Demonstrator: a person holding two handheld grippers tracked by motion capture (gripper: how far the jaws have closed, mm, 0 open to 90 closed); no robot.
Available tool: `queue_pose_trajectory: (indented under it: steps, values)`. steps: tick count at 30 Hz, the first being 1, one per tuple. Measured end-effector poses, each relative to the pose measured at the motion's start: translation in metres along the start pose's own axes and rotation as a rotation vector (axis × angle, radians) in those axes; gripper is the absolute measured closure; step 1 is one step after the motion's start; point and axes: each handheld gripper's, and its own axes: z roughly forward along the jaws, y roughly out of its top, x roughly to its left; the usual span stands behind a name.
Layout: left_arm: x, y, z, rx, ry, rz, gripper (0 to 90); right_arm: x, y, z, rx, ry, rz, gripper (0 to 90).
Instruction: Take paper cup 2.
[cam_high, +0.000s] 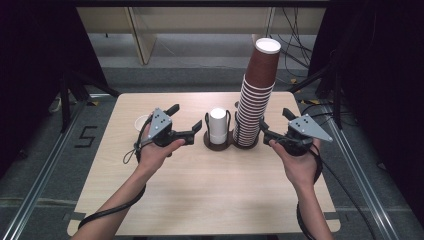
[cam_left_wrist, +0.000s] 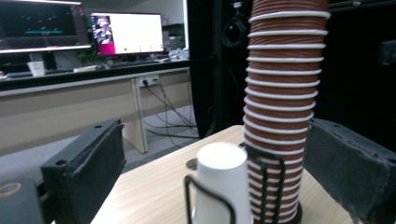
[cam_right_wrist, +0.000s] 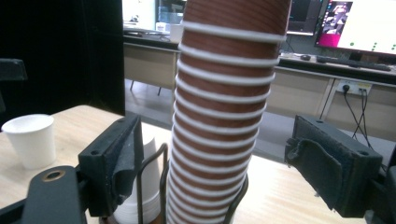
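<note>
Well, the tall stack of brown paper cups (cam_high: 254, 100) stands in its black wire holder (cam_high: 246, 144) mid-table. Right gripper (cam_high: 270, 131) and left gripper (cam_high: 192, 131) hang open, empty. One bump could tip it.

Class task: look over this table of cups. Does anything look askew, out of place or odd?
Yes. The tall stack of brown paper cups in the black wire holder leans right toward its top. One white paper cup stands alone at the wooden table's left, apart from the holder.
</note>
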Motion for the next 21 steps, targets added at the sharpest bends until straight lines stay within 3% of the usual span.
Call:
queue_pose_trajectory:
  steps: [7,21]
  values:
    - [-0.011,0.01,0.022,0.002,-0.049,0.023,4.5,-0.005,0.024,0.012,-0.018,-0.013,-0.001,18.3]
    - [-0.023,0.023,0.055,0.011,-0.086,0.046,5.9,-0.006,0.062,0.035,-0.055,-0.026,-0.002,18.1]
